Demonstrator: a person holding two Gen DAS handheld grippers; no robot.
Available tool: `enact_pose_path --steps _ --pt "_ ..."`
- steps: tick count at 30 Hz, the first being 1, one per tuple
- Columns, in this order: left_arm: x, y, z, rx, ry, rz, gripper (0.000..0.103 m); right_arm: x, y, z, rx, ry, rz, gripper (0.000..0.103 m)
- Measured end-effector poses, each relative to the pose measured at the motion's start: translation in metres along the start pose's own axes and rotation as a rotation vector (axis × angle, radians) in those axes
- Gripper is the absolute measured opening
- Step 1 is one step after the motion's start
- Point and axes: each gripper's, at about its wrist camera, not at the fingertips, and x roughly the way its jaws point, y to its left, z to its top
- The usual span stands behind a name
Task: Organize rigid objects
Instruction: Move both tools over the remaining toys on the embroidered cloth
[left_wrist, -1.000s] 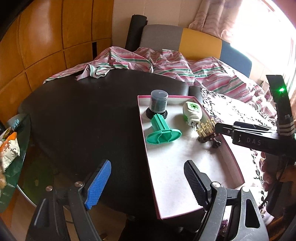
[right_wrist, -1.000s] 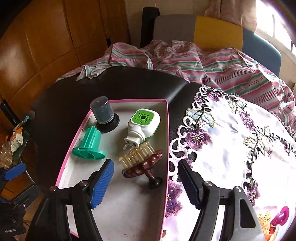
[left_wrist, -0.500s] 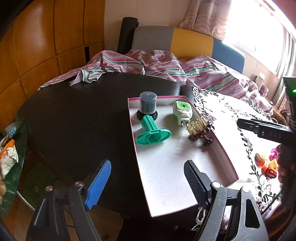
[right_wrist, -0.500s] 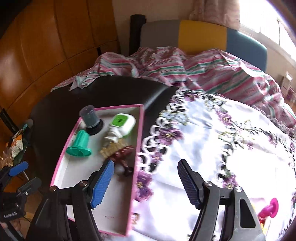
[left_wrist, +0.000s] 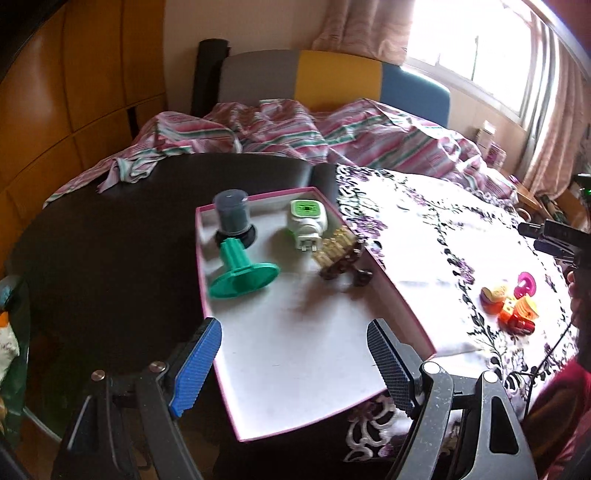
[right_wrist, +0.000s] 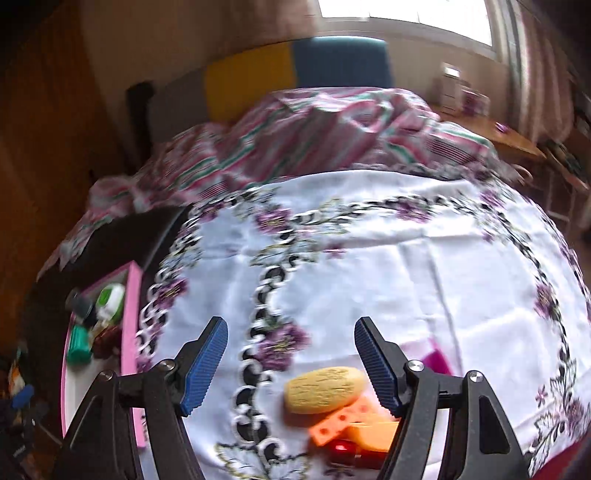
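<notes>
The left hand-held gripper hangs with its jaws spread wide and empty over the near end of a pink-rimmed white tray. The right hand-held gripper is likewise wide apart and holds nothing; it is tilted down over a small cluster of toys, with the yellow oval piece lying between its fingers and just below them, not touching either pad.

That oval has a ribbed top and rests on an orange block with holes; a red piece and a magenta piece lie beside them, blurred. Seen from the left wrist, the same cluster sits well apart from the tray.

At the tray's far end stand a grey cylinder on a black base, a green flanged spool on its side, a white and green plug-in device and a brown brush with pale bristles.

The tray rests on a round dark worktop, half covered by a white cloth with purple flowers. A striped sheet is bunched at the far edge, before a sofa of grey, yellow and blue, wood panels and a bright window.
</notes>
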Motion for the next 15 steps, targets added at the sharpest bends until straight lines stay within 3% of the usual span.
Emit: enact_pose_path --steps 5,8,15 --pt "0.004 -0.020 0.005 0.050 0.001 -0.024 0.082 -0.001 -0.051 -0.006 0.176 -0.035 -0.008 0.073" --pt "0.007 -0.034 0.009 0.080 0.007 -0.046 0.082 0.004 -0.077 -0.012 0.332 -0.033 0.053 0.073" --pt "0.025 -0.080 0.015 0.162 0.044 -0.135 0.082 -0.007 -0.106 -0.019 0.495 -0.094 0.096 0.073"
